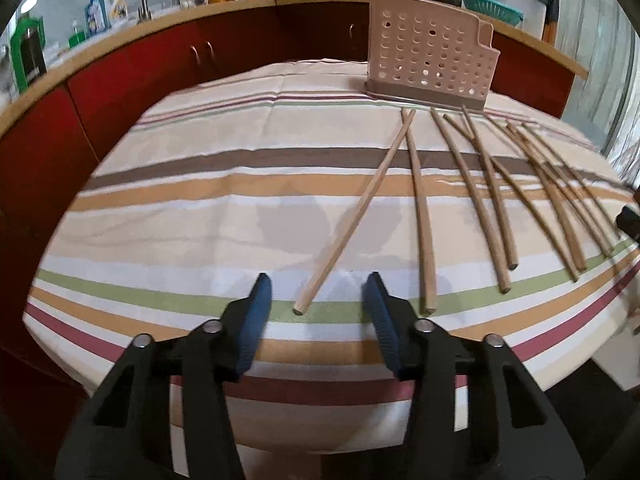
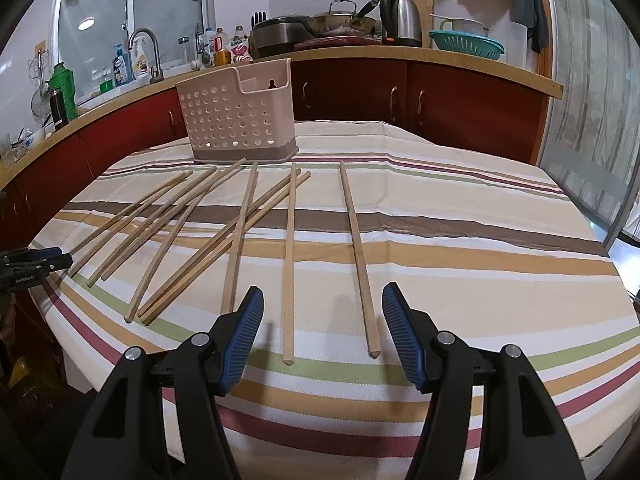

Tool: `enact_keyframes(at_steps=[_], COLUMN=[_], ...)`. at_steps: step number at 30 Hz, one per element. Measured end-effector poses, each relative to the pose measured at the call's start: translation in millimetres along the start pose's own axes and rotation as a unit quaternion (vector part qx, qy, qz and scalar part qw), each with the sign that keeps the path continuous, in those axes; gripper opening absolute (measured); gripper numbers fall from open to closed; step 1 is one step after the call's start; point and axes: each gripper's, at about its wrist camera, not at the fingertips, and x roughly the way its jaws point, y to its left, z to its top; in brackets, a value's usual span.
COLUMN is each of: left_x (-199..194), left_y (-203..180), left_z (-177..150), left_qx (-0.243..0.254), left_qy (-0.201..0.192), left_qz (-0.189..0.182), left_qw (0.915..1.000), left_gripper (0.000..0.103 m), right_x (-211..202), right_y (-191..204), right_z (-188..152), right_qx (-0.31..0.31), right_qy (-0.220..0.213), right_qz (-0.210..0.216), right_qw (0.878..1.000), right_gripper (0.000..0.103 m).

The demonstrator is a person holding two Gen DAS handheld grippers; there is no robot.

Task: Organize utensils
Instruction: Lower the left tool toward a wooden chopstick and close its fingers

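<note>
Several wooden chopsticks [image 2: 288,256] lie spread on the striped tablecloth, pointing toward a pink perforated utensil holder [image 2: 236,116] at the table's far side. In the left wrist view the chopsticks [image 1: 356,212] fan out in front of the holder [image 1: 430,56]. My left gripper [image 1: 318,286] is open and empty, its jaws either side of the near end of the leftmost chopstick. My right gripper [image 2: 322,300] is open and empty, above the near ends of the two rightmost chopsticks [image 2: 358,256]. The left gripper also shows at the left edge of the right wrist view [image 2: 36,262].
The table [image 2: 480,248] carries a striped cloth. Red cabinets [image 2: 440,100] and a wooden counter curve behind it, with a sink tap [image 2: 146,52], bottles, a kettle [image 2: 402,20], a wok and a teal colander [image 2: 466,44].
</note>
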Motion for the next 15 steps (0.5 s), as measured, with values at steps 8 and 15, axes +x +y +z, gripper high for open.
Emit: enact_keyframes(at_steps=[8,15], left_x=[0,0], left_y=[-7,-12], left_z=[3,3], left_qx=[0.012,0.007], left_qy=[0.005,0.009], left_qz=[-0.015,-0.014], left_qw=[0.9998,0.9998], left_gripper=[0.027,0.019], right_x=[-1,-2], right_y=[-3,-4], right_z=[0,1], right_qx=[0.007,0.013], right_qy=[0.0,-0.004], right_qz=[0.0,0.003], right_qw=[1.0,1.0], right_gripper=[0.061,0.061])
